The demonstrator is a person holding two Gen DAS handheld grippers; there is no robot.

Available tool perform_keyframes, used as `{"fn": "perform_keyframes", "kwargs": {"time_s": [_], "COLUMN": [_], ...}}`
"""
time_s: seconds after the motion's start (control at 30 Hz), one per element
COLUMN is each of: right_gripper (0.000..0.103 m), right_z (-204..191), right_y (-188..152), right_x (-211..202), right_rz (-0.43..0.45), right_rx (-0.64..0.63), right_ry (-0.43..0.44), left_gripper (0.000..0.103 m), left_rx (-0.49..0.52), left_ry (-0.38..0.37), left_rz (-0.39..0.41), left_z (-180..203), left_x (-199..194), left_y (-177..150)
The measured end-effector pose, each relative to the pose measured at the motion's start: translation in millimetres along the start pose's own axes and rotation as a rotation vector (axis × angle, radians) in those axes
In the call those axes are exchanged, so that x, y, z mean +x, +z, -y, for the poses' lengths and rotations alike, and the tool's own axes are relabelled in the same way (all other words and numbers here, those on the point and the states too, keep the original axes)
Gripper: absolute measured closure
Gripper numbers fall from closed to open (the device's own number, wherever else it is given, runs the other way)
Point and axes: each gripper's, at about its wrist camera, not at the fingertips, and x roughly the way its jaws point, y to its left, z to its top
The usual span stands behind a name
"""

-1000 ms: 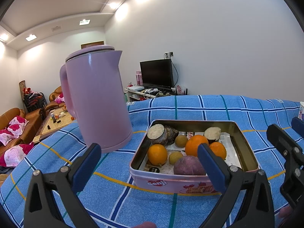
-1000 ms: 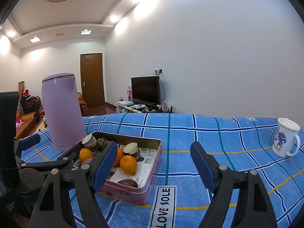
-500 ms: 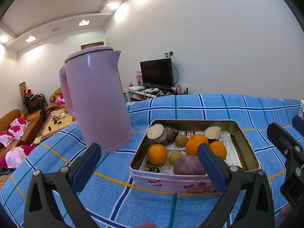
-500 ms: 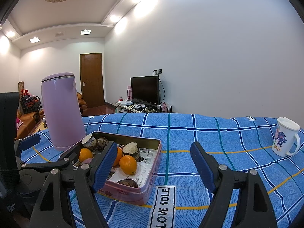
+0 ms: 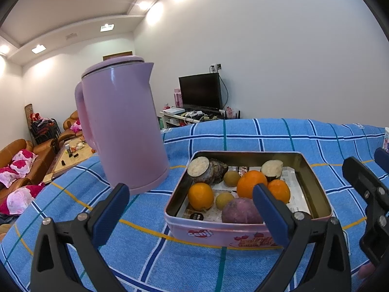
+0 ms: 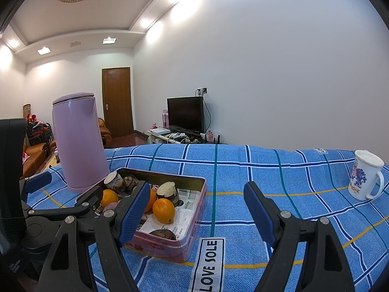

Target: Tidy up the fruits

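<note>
Left tool (image 5: 189, 202) released, jaws spread with nothing between them, poised just short of the pink tin (image 5: 218, 231). Right tool (image 6: 197, 206) likewise released and empty, to the right of the tin. Tin rests on the blue checked cloth (image 6: 243, 170) and contains oranges (image 5: 251, 184), cut roots and a purple tuber (image 5: 239, 210). Kettle (image 5: 121, 131) stands just left of the tin; mug (image 6: 364, 178) well to its right.

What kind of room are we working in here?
Most likely a home living room: a television on a low stand, brown sofas with floral cushions, and a table under a blue checked cloth.
</note>
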Motion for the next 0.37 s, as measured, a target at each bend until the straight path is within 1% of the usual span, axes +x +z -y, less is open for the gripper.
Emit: {"fn": "perform_keyframes", "kwargs": {"time_s": [0.13,0.37], "right_gripper": [0.022,0.022], "right_z": [0.2,0.4], "right_y": [0.2,-0.5], "right_x": [0.3,0.5], "right_rz": [0.0,-0.001], "right_rx": [0.0,0.004], "right_ry": [0.0,-0.003], "left_gripper": [0.0,0.0], "left_rx": [-0.01,0.004], "left_ry": [-0.024,-0.018], "left_rz": [-0.006,-0.002], "left_z": [-1.7,3.0], "left_x": [1.7,0.8], "left_y": [-0.5,-0.4]}}
